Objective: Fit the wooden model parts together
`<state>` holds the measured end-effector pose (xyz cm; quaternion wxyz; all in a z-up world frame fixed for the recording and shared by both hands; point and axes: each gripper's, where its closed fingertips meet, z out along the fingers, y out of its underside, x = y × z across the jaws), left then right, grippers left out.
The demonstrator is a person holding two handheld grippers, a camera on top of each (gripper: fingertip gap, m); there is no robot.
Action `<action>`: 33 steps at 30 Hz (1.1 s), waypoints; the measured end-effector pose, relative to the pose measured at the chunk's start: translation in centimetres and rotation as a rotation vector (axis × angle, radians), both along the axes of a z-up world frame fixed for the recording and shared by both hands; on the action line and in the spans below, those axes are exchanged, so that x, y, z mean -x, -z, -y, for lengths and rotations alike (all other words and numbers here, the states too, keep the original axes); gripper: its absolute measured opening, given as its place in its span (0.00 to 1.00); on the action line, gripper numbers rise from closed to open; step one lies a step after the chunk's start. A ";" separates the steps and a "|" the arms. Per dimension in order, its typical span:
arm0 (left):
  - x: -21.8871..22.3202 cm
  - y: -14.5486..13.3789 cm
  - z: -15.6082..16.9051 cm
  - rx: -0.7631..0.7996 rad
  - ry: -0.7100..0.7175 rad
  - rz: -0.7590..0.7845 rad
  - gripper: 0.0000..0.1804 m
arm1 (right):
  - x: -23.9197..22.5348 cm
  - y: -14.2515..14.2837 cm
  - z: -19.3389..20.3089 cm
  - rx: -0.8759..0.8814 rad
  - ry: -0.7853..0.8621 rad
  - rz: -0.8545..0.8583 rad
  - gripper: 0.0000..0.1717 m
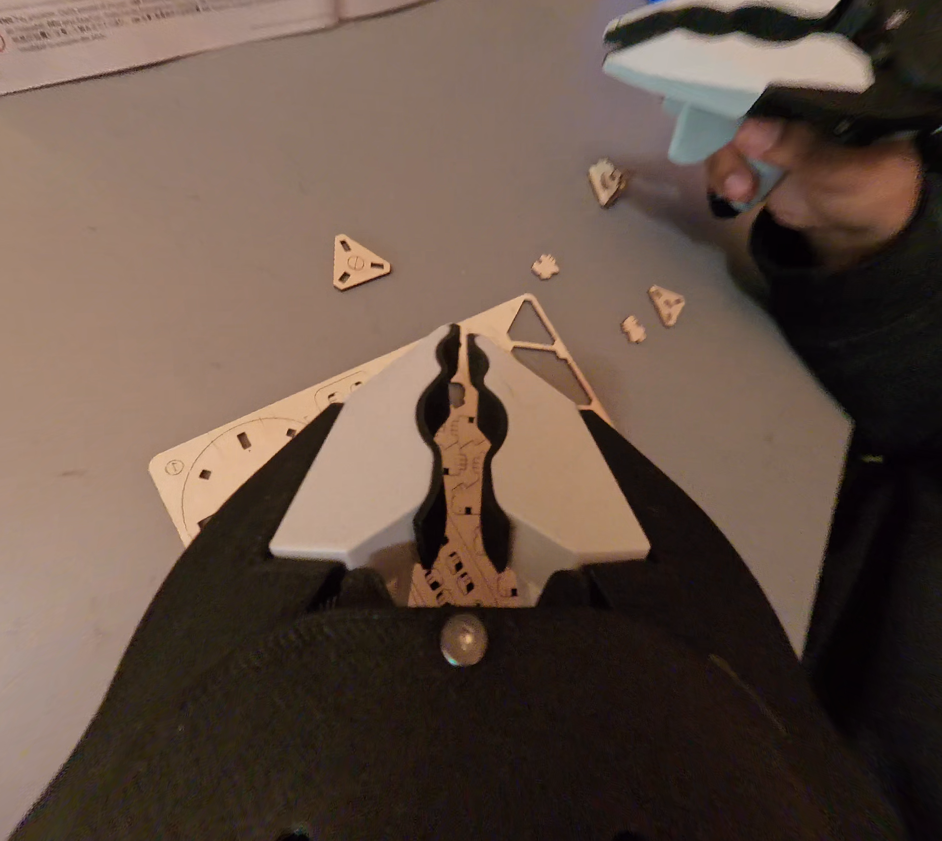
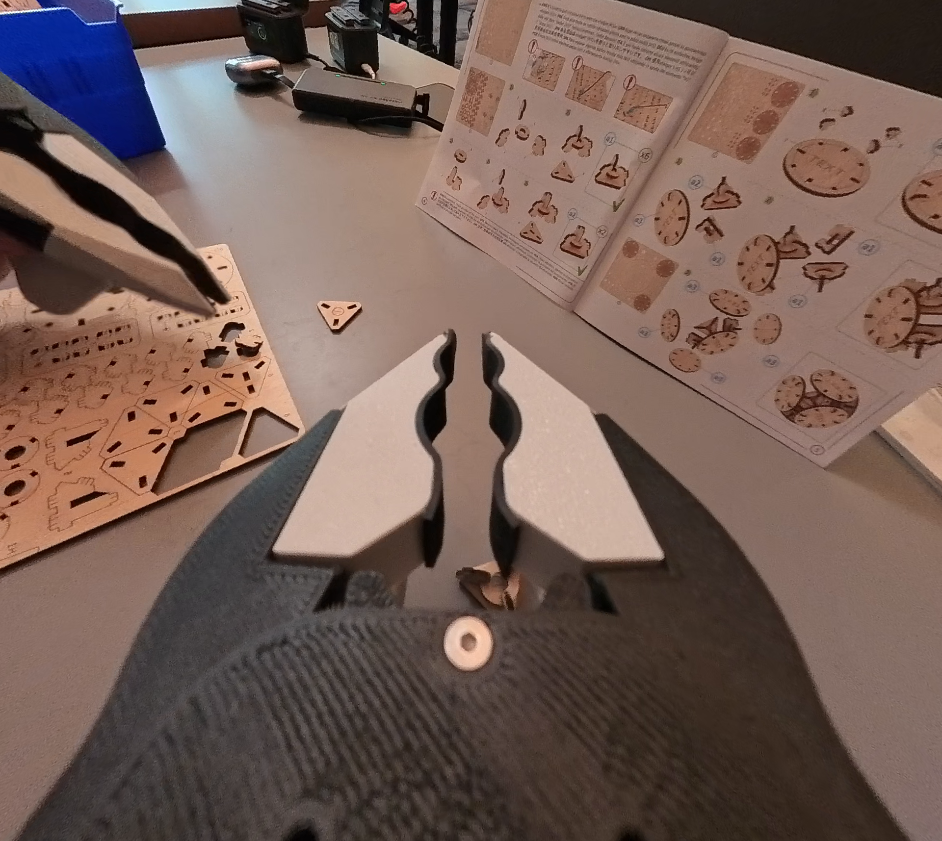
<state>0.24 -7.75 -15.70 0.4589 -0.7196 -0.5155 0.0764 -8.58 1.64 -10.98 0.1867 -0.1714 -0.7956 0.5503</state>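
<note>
I am seeing the left gripper (image 1: pixel 461 332) with its fingers nearly together, only a thin slit between the tips, poised over the flat pale plywood sheet of laser-cut parts (image 1: pixel 239 455). In the right wrist view its tips are down at the sheet's surface beside a few punched-out holes (image 2: pixel 224 353); I cannot tell whether they are pinching anything or merely pressing on the board. The sheet is lying flat on the grey table (image 1: pixel 204 205), one corner already cut out to an open triangular frame (image 1: pixel 532 325).

The right gripper (image 2: pixel 469 340) is hanging above bare table with a narrow gap between its fingertips and nothing between them. A small wooden piece (image 2: pixel 489 584) is showing under the base of its fingers, too hidden to identify.

Outward from there, a loose triangular plywood piece with three slots (image 1: pixel 359 262) is lying just beyond the sheet's corner. Four smaller loose wooden bits (image 1: pixel 545 266) (image 1: pixel 633 329) (image 1: pixel 666 304) (image 1: pixel 606 182) are scattered to the right, near the person's hand (image 1: pixel 795 185) holding the right gripper's handle.

Farther back, an open white instruction booklet with assembly drawings (image 2: pixel 662 185) is propped up facing me. A blue plastic bin (image 2: pixel 76 72) is standing at the left, and black chargers with cables (image 2: pixel 357 95) are sitting at the table's far edge.
</note>
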 end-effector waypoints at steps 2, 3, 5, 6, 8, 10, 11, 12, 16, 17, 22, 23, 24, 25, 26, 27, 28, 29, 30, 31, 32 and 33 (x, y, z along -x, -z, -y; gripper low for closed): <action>0.0 1.5 0.1 0.102 0.006 0.028 0.13 | 0.0 0.0 0.0 0.001 0.000 0.000 0.05; 0.0 2.1 0.1 0.143 0.005 0.037 0.16 | 0.0 0.0 0.0 0.001 0.001 -0.001 0.05; 0.3 2.9 0.2 0.209 -0.008 0.044 0.16 | 0.0 -0.1 0.0 0.002 0.000 -0.003 0.05; 0.4 3.2 0.4 0.244 -0.019 0.048 0.13 | -0.1 -0.1 0.0 0.003 -0.001 -0.004 0.05; 0.4 3.8 0.5 0.294 -0.019 0.062 0.07 | -0.1 -0.2 0.0 0.004 -0.001 -0.006 0.05; 0.6 3.5 0.5 0.278 -0.036 0.054 0.03 | -0.1 -0.3 0.0 0.006 -0.002 -0.006 0.05; 0.7 3.3 0.7 0.274 -0.047 0.052 0.02 | -0.1 -0.3 -0.1 0.008 -0.001 -0.007 0.05; 0.7 3.2 0.9 0.267 -0.058 0.049 0.01 | -0.1 -0.4 -0.1 0.009 -0.001 -0.008 0.05; 0.9 2.4 1.7 0.151 -0.103 0.054 0.01 | -0.2 -0.5 -0.1 0.012 -0.003 -0.010 0.05; 1.0 2.0 1.8 0.107 -0.113 0.052 0.00 | -0.2 -0.5 0.0 0.012 -0.003 -0.011 0.05; 1.1 0.4 2.7 -0.140 -0.166 0.051 0.00 | -0.3 -0.4 0.1 0.009 -0.008 -0.008 0.05; 1.1 0.1 3.0 -0.182 -0.176 0.046 0.00 | -0.3 -0.4 0.1 0.007 -0.009 -0.008 0.05; 1.1 -0.3 3.2 -0.230 -0.182 0.042 0.00 | -0.3 -0.3 0.1 0.006 -0.010 -0.009 0.05; 1.1 -0.8 3.2 -0.289 -0.180 0.040 0.00 | -0.4 -0.3 0.2 0.005 -0.012 -0.008 0.05; 1.0 -1.3 3.2 -0.350 -0.176 0.037 0.00 | -0.4 -0.2 0.2 0.004 -0.013 -0.007 0.05; 0.9 -1.7 3.3 -0.413 -0.173 0.044 0.00 | -0.4 -0.2 0.2 0.003 -0.015 -0.005 0.05; 0.8 -2.0 3.3 -0.471 -0.167 0.054 0.00 | -0.5 -0.1 0.3 0.001 -0.016 -0.004 0.05; 0.7 -2.3 3.3 -0.520 -0.159 0.062 0.00 | -0.5 -0.1 0.3 -0.001 -0.018 -0.003 0.05; 0.6 -2.5 3.3 -0.565 -0.152 0.073 0.00 | -0.5 0.0 0.4 -0.003 -0.020 -0.002 0.05; 0.5 -2.8 3.3 -0.598 -0.147 0.073 0.00 | -0.6 0.0 0.4 -0.004 -0.021 -0.002 0.05; 0.5 -2.9 3.4 -0.615 -0.149 0.072 0.00 | -0.6 0.1 0.4 -0.006 -0.023 -0.002 0.05; 0.4 -3.1 3.4 -0.629 -0.144 0.075 0.00 | -0.6 0.1 0.5 -0.008 -0.024 -0.002 0.05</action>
